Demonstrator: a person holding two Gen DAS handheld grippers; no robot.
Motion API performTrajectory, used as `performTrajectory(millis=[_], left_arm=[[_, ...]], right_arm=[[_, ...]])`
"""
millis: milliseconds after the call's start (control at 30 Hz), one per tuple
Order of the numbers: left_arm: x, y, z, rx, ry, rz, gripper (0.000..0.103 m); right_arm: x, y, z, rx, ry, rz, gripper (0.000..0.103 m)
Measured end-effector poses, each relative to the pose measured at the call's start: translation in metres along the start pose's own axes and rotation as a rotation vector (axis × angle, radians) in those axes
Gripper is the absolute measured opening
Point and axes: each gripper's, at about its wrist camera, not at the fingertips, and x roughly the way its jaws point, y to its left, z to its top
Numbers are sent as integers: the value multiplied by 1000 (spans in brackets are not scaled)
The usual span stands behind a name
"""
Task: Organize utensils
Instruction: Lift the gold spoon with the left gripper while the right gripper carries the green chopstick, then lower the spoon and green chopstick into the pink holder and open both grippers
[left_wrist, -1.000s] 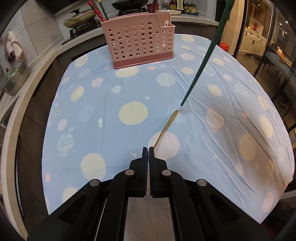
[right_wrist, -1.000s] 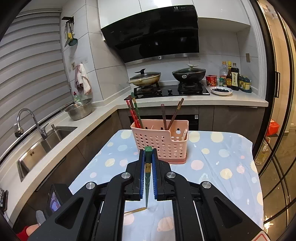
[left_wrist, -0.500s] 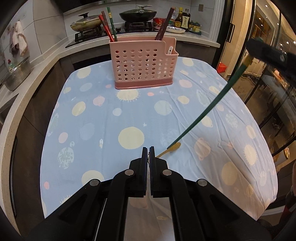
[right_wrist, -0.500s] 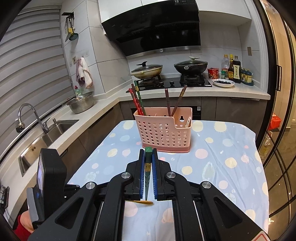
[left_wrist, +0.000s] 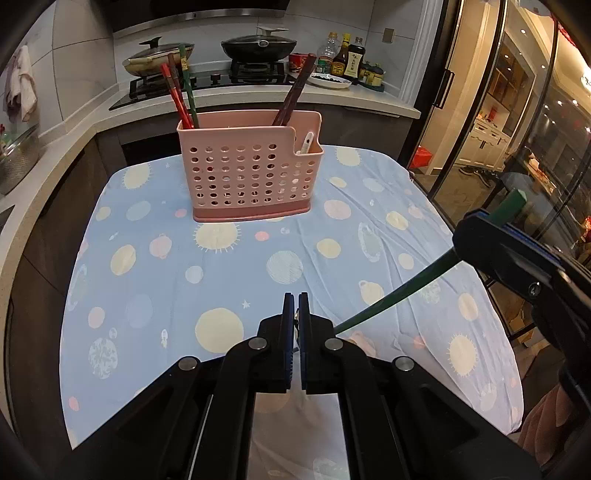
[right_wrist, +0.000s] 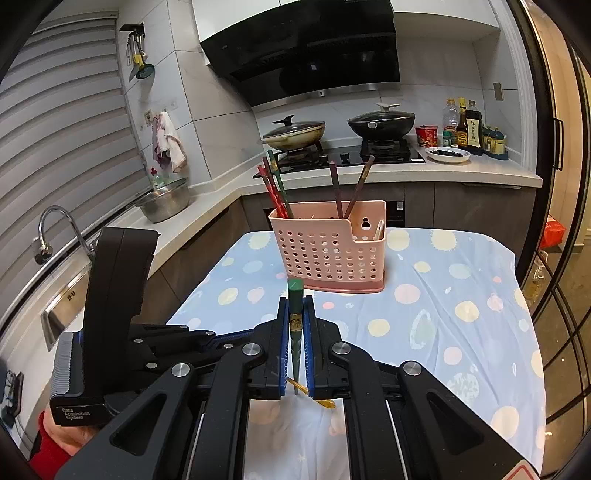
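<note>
Left wrist view: the left hand-held gripper (left_wrist: 294, 306) is pressed together, perhaps on something thin. The pink basket (left_wrist: 251, 173) stands at 12 o'clock, well apart. The green chopstick (left_wrist: 399, 291) slants in from 3 o'clock.

Right wrist view: the right hand-held gripper (right_wrist: 295, 314) pinches that chopstick upright; the basket (right_wrist: 328, 247) lies ahead at 12 o'clock, a gold utensil (right_wrist: 314, 397) below.

Basket (left_wrist: 251, 173) on cloth (left_wrist: 155, 280), far centre of table. 3 sticks (left_wrist: 181, 96) in basket's left end, 2 (left_wrist: 293, 96) right of middle, spoon (left_wrist: 306, 142) in right pocket. Counter behind: 2 pans (right_wrist: 380, 123) on stove, bottles (right_wrist: 465, 125) at right, sink (right_wrist: 66, 291) far left.
</note>
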Motion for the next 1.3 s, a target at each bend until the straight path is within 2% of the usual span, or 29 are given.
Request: performTrajectory(millis=[200, 400, 833, 1033, 1167, 1300], left_arm=[[-3, 9, 6, 30, -4, 76, 2], [-23, 28, 31, 74, -51, 177, 2], [-50, 45, 142, 146, -190, 336, 2], [-34, 48, 191, 171, -198, 398, 2], [-11, 53, 209, 179, -164, 410, 2], [13, 59, 215, 185, -119, 415, 2]], right_arm=[[-6, -7, 14, -9, -32, -12, 7], [-10, -11, 47, -34, -82, -11, 7], [7, 5, 160, -98, -166, -18, 7], [39, 8, 204, -89, -146, -49, 7], [69, 8, 218, -92, -107, -91, 7], [105, 3, 218, -98, -39, -118, 7]])
